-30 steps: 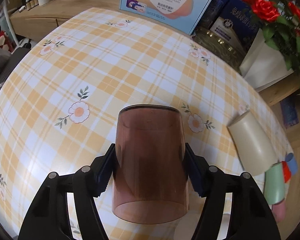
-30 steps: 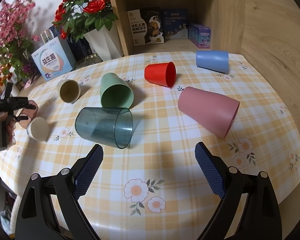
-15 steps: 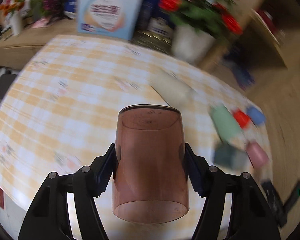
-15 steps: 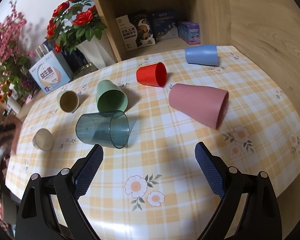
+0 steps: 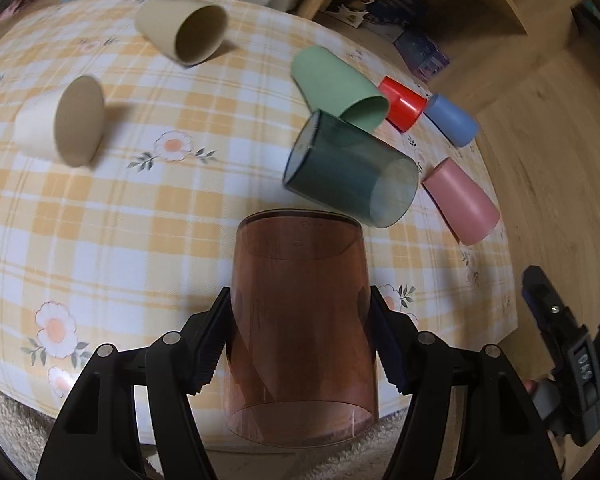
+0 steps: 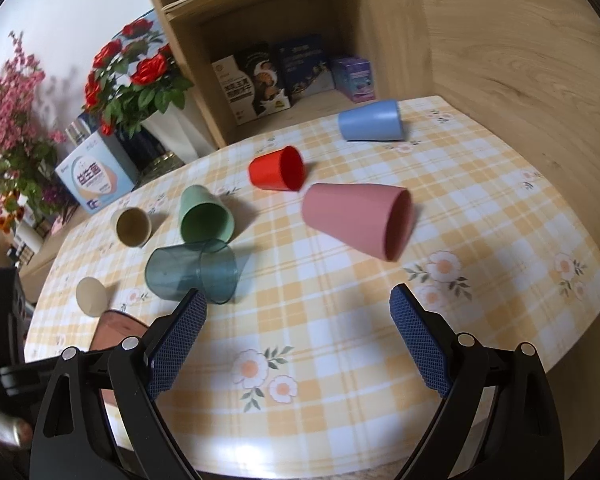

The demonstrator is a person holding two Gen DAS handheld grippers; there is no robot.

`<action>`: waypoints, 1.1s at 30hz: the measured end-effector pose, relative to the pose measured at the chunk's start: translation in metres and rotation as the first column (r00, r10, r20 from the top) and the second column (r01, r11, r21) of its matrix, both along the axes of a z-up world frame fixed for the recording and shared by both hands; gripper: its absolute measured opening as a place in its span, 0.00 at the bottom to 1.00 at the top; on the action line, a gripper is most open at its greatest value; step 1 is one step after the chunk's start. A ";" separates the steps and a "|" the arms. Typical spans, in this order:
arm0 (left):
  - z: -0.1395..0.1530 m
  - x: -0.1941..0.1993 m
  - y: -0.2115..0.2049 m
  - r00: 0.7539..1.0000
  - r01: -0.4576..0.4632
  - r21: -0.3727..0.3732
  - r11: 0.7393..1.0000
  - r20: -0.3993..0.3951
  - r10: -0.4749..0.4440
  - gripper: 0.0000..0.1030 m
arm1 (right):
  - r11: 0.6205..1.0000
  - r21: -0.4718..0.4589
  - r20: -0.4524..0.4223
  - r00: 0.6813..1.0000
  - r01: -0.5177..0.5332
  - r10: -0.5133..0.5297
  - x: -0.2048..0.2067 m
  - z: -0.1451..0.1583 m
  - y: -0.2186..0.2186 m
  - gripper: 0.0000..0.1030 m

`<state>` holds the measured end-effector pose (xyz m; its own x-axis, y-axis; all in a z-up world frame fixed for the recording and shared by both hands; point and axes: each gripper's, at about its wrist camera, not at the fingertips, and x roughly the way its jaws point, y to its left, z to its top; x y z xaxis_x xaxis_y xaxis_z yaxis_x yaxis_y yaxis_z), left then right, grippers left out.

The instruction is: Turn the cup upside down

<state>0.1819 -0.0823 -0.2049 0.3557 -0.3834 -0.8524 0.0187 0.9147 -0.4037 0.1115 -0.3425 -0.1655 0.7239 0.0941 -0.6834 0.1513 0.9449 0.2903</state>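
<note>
Right wrist view: blue box (image 6: pixel 96 178) reads 益生菌; left hand-held gripper (image 5: pixel 300 344) clamps brown cup (image 5: pixel 300 320)

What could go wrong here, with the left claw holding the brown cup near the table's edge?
The left claw grips the smooth brown cup only at its sides, so it might slip as it turns. The teal cup lies just ahead; setting down there could knock it rolling. The table edge is close, so a drop might land on the floor.

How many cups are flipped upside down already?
None that I can see. The left gripper is holding the brown cup above the table, not set down yet. The teal cup, pink cup and the others lie on their sides. The right gripper is open.
</note>
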 end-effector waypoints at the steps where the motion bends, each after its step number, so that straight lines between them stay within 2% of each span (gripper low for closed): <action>1: -0.001 0.001 -0.003 1.000 -0.011 0.010 1.000 0.002 0.011 0.62 | 1.000 0.003 -0.001 1.000 0.010 -0.010 -0.001 -0.001 -0.004 0.87; 8: -0.013 0.011 -0.024 0.999 -0.042 0.036 0.998 -0.012 0.042 0.62 | 0.999 0.014 -0.015 0.999 0.041 -0.040 -0.004 -0.005 -0.018 0.87; 21: -0.020 0.002 -0.033 1.000 0.014 0.064 0.998 -0.016 -0.013 0.63 | 0.999 0.005 -0.022 0.998 0.051 -0.051 -0.009 -0.004 -0.021 0.87; 29: -0.002 -0.004 -0.026 0.999 0.018 0.065 0.998 0.036 -0.020 0.83 | 0.999 -0.028 -0.017 0.999 0.037 -0.038 -0.014 0.009 -0.010 0.87; 33: 0.012 -0.009 -0.016 0.997 0.010 0.083 0.996 0.073 -0.016 0.90 | 0.999 -0.042 -0.013 0.999 0.029 -0.030 -0.017 0.017 -0.003 0.87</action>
<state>0.1733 -0.0979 -0.1933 0.4136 -0.3178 -0.8532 0.0579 0.9444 -0.3237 0.0947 -0.3451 -0.1482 0.7165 0.0441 -0.6962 0.1828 0.9513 0.2483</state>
